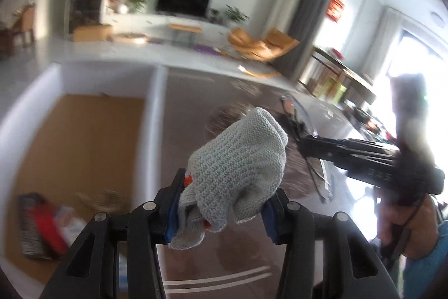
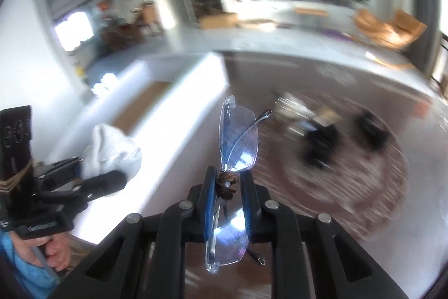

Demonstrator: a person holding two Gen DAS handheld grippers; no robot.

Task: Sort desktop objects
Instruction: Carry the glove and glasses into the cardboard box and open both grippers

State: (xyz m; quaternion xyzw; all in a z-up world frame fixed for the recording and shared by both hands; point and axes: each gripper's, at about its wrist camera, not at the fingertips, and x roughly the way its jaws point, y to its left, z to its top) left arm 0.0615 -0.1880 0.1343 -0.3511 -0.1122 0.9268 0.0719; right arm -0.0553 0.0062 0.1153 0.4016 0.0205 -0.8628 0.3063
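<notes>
Gloves (image 1: 238, 167), a grey knitted bundle with orange specks, sit squeezed between the blue pads of the left gripper (image 1: 221, 212), raised above a dark glossy table (image 1: 196, 257). The jaws stand part way apart, pressed against the knit on both sides. Beyond and to the left is a white-walled box (image 1: 156, 108) with a brown floor, holding a red and black item (image 1: 42, 226) at its near left corner, too blurred to name.

Glasses (image 2: 238, 136) with clear rimless lenses are pinched at the bridge by the right gripper (image 2: 228, 187), whose jaws are nearly together. One lens stands up above the pads and the other hangs below them, thin arms folded across.

From the left view, the right gripper reaches in from the right, held by a hand (image 1: 406, 226) with a blue sleeve. Farther right on the table, dark objects (image 2: 322, 142) lie on a striped round mat (image 2: 350, 175), blurred.
</notes>
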